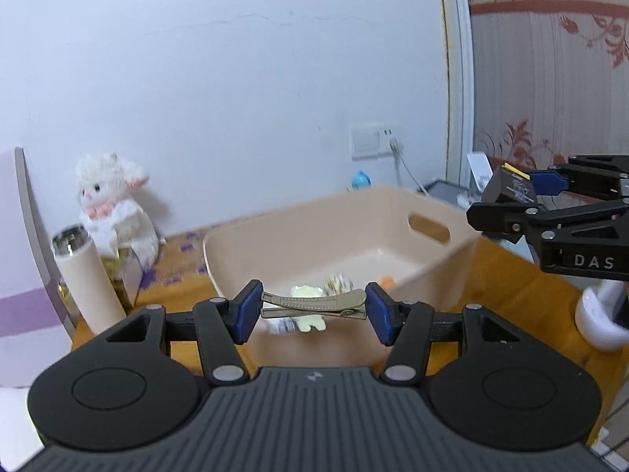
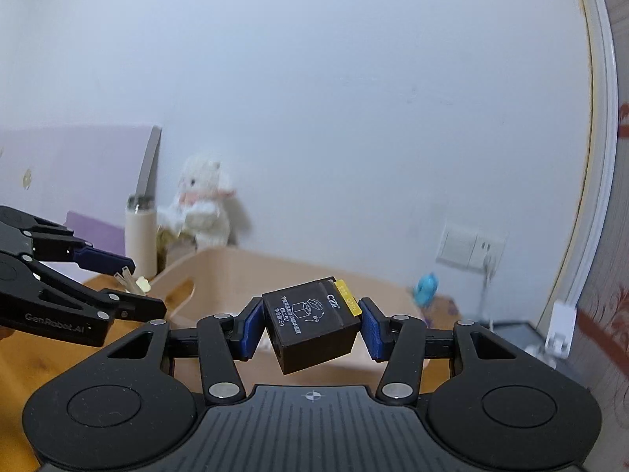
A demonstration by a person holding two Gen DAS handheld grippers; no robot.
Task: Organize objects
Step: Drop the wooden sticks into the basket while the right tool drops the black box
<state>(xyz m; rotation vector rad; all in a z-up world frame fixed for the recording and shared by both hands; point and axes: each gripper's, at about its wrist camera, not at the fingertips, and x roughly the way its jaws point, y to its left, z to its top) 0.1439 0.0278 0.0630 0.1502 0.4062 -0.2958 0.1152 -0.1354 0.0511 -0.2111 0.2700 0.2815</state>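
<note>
My left gripper (image 1: 313, 306) is shut on a metal hair clip (image 1: 314, 303) with a pale yellow charm and holds it just above the near rim of a beige plastic bin (image 1: 393, 212). Small items lie on the bin's floor. My right gripper (image 2: 310, 324) is shut on a small black box (image 2: 312, 328) with a yellow tab, held tilted above the same bin (image 2: 275, 271). The right gripper with its box also shows in the left wrist view (image 1: 515, 192) at the bin's right end. The left gripper shows in the right wrist view (image 2: 129, 279) at the left.
The bin stands on an orange wooden table (image 1: 511, 287). A cream thermos (image 1: 82, 279) and a white plush toy (image 1: 114, 204) stand at the back left. A white bowl-like object (image 1: 601, 314) sits at the right edge. A wall socket (image 1: 373, 139) with a cable is behind.
</note>
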